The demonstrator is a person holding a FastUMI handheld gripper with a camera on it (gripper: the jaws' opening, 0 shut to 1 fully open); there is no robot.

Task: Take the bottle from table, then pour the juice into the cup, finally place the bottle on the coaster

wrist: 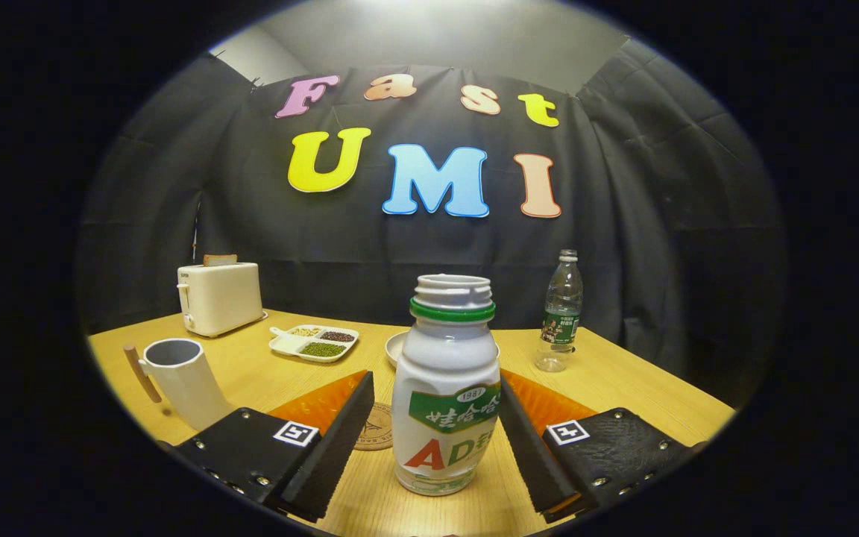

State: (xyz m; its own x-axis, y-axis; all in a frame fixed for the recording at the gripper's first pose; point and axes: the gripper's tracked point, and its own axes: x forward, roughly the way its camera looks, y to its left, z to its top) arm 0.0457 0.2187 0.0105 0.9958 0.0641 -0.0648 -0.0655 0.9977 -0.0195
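Straddling the bottle (pixel 444 388), the gripper (pixel 429 440) has its fingers spread; the right pad looks close to or touching the bottle's side, the left stands clear. Bottle stands upright on the table (pixel 661 395), cap off. Cup (pixel 183 380) lies well left of the bottle, coaster (pixel 376 426) just behind-left. Judged: thin plastic, light, smooth, squeezable; grip mid-body at the label, gently, keeping it upright.

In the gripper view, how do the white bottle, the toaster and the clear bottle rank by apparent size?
1. white bottle, between the open jaws, enlarged by nearness
2. toaster
3. clear bottle

True sizes stay unsure.
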